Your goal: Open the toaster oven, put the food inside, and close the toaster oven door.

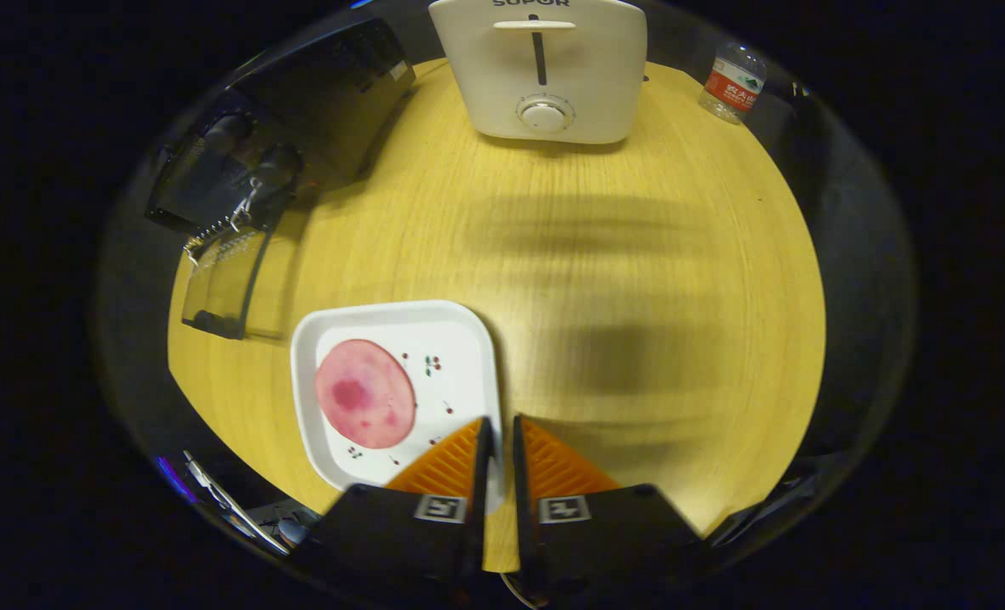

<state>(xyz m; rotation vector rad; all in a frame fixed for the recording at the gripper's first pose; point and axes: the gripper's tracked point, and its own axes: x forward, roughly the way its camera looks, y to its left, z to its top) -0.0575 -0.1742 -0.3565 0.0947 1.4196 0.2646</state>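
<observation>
The gripper [499, 421], fingers nearly together and holding nothing, hovers over the right rim of a white plate [308, 385] carrying a pink meat slice [364, 394], with the open-doored toaster oven [299, 127] beyond-left on the desk [638, 254].

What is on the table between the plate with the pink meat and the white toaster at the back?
Nothing: in the gripper view, only bare yellow table with shadows lies between the plate and the toaster. The nearly closed gripper hovers over the plate's edge.
</observation>
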